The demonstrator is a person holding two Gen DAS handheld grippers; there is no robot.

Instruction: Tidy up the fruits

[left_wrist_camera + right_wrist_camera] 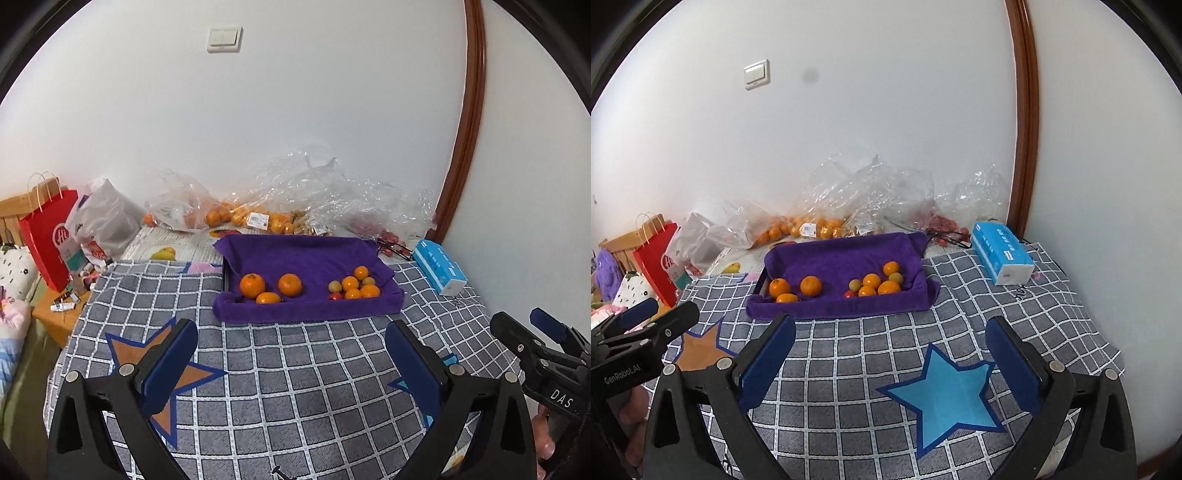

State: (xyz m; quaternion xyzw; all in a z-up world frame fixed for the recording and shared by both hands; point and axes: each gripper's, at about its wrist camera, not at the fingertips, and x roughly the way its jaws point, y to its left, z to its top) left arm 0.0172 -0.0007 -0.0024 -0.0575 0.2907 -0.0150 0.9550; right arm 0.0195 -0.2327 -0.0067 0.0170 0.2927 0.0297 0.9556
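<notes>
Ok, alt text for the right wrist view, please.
A purple towel-lined tray on a grey checked cloth holds three large oranges at left and a cluster of small orange, green and red fruits at right. The open right gripper hovers empty in front.

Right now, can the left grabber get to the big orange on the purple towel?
Probably yes. The left gripper is open, holds nothing, and only bare checked blanket lies between it and the big orange, which sits uncovered at the purple towel's left end.
</notes>
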